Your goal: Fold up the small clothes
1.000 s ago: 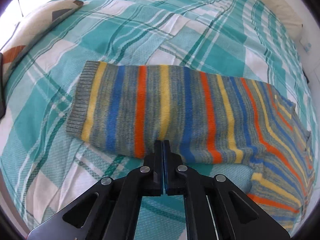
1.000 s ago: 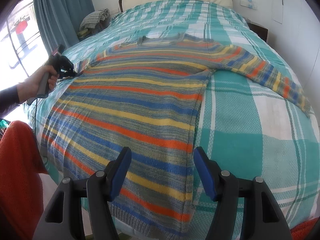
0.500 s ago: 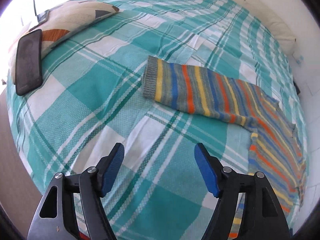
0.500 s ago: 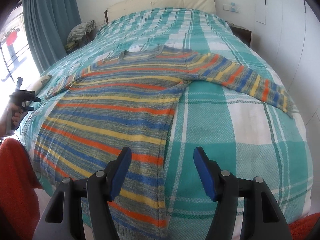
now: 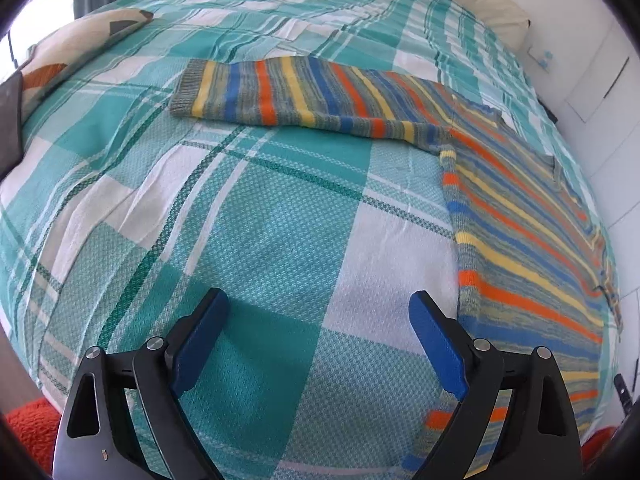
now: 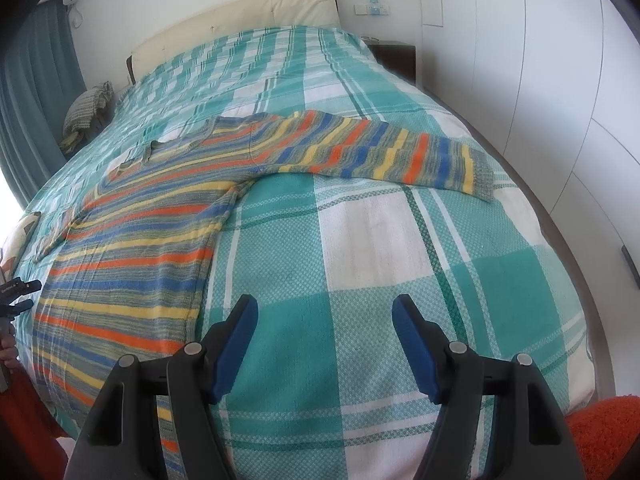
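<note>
A striped knit sweater (image 6: 132, 248) in grey, blue, orange and yellow lies spread flat on the bed. In the left wrist view one sleeve (image 5: 288, 94) stretches out to the left and the body (image 5: 528, 240) fills the right side. In the right wrist view the other sleeve (image 6: 380, 152) reaches to the right. My left gripper (image 5: 318, 336) hovers over bare bedspread left of the body, its jaws opening with nothing between them. My right gripper (image 6: 324, 334) hangs over bedspread right of the body and below the sleeve, jaws opening, empty.
The bed wears a teal and white plaid bedspread (image 6: 400, 280). A patterned pillow (image 5: 76, 48) and a dark flat object (image 5: 10, 116) lie at the left edge. Orange fabric (image 6: 604, 436) shows at the near corners. White wardrobe doors (image 6: 540, 60) run along the right.
My left gripper let go of the sleeve, opened wide and drew back over bare bedspread. My right gripper swung right, off the sweater's body, and opened a little more.
</note>
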{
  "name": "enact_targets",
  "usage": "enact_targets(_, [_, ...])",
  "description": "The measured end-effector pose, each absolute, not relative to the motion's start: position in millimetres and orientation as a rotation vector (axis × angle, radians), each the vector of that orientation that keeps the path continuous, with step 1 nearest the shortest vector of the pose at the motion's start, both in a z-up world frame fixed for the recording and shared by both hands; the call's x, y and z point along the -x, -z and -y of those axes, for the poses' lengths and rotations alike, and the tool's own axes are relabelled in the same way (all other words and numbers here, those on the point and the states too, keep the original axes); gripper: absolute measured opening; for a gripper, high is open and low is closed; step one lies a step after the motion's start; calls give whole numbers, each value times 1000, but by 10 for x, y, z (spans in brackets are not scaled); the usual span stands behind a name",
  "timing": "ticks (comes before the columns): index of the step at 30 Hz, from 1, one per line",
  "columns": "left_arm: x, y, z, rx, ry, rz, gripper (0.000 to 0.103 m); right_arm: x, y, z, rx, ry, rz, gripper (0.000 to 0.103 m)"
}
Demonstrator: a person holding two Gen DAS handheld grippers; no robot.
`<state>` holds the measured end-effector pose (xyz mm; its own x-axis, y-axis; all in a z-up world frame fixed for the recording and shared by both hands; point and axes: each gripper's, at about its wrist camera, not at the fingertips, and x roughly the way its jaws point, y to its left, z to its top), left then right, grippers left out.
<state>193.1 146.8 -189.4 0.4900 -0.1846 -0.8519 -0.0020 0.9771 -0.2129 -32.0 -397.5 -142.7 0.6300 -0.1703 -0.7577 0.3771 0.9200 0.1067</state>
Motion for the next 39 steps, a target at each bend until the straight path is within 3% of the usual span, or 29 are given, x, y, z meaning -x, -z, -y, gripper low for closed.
enact_targets(7, [-1891, 1986, -1267, 46, 80, -1064, 102, 272, 1539, 3950, -294, 296, -860, 69])
enact_targets(39, [-1911, 2000, -1336, 107, 88, -1080, 103, 258, 1758, 4036, -377, 316, -916, 77])
